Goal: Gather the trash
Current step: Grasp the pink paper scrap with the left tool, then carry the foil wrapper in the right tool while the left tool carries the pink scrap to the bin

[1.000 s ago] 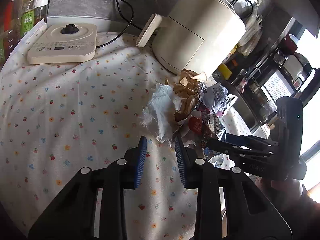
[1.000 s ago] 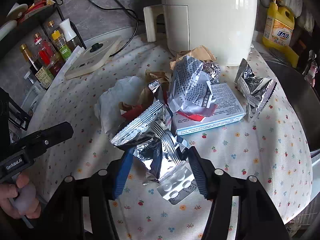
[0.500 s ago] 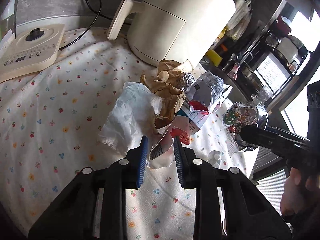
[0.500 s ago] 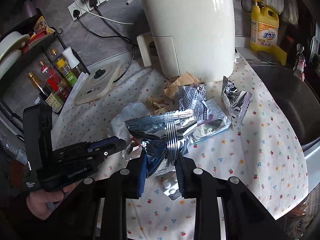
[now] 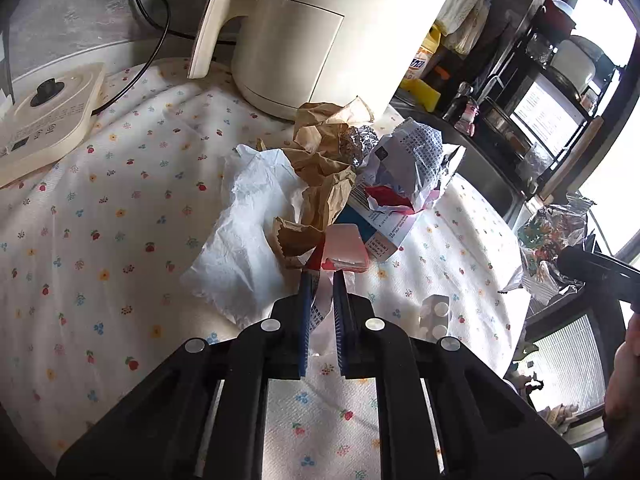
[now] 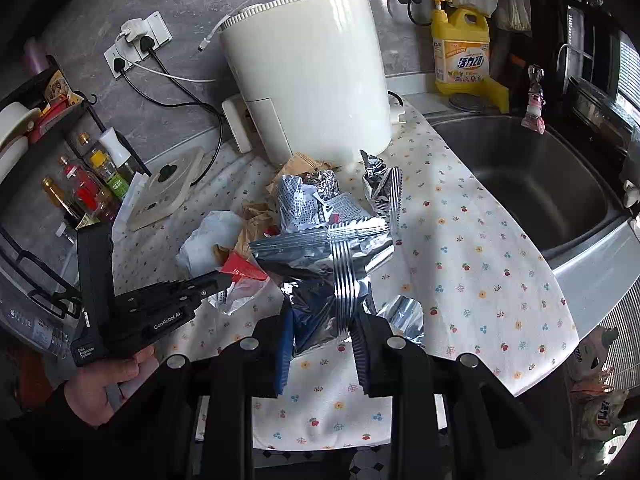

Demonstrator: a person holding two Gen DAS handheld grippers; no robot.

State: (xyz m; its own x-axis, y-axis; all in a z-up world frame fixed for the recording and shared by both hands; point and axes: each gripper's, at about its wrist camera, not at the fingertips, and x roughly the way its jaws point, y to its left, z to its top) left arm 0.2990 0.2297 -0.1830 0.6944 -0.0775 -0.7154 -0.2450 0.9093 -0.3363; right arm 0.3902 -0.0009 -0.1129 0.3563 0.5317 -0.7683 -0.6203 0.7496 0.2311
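A heap of trash lies on the flowered tablecloth point(image 5: 120, 216): a white tissue point(image 5: 240, 220), crumpled brown paper point(image 5: 320, 168), a printed wrapper point(image 5: 412, 160), a blue-and-white box point(image 5: 376, 240) and a blister pack point(image 5: 434, 314). My left gripper point(image 5: 320, 280) is closing its jaws on a red and clear wrapper point(image 5: 344, 248) at the heap's near edge, and the pads pinch its tail. My right gripper point(image 6: 324, 320) is shut on a silver foil bag point(image 6: 328, 256) held up above the cloth. A second foil bag point(image 6: 382, 188) lies behind it.
A cream air fryer point(image 5: 320, 32) stands right behind the heap. A steel sink point(image 6: 532, 184) lies to the right of the cloth, with a yellow soap bottle point(image 6: 462, 56) behind it. A flat cream appliance point(image 5: 44, 108) and a bottle rack point(image 6: 80, 184) are on the left.
The left gripper slid up to the heap and narrowed its jaws onto the red wrapper. The right gripper closed on the foil bag and raised it clear of the heap and blister pack.
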